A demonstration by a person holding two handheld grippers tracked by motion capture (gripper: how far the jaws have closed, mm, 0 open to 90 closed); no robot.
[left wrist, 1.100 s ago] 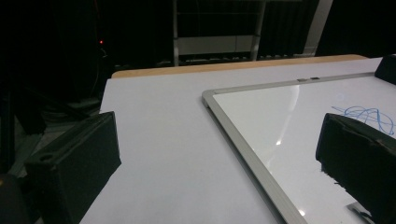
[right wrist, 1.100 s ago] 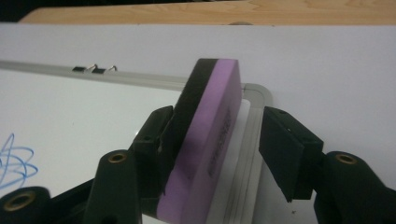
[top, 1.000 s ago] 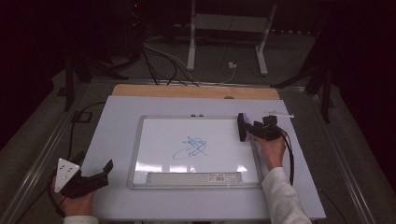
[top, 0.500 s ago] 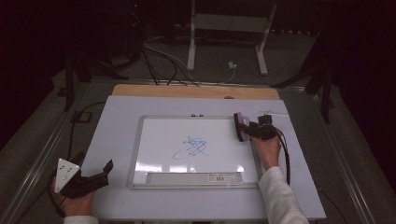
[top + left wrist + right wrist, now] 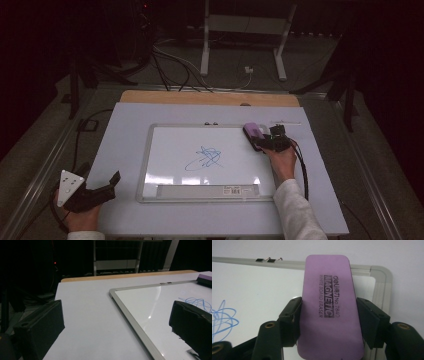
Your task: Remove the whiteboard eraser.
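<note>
The right gripper [image 5: 264,140], clamped on the purple eraser [image 5: 329,302], has slid toward nine o'clock onto the whiteboard [image 5: 175,150]. The left gripper [image 5: 107,187] rests released, unmoved.

Left hand-held gripper [image 5: 114,181] gaping; right hand-held gripper [image 5: 327,315] clamped.

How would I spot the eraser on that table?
Find the framed whiteboard lying flat on the white table. At its far right corner, the right gripper clamps a purple block, the eraser. It alone carries black print reading "MAGNETIC".
</note>
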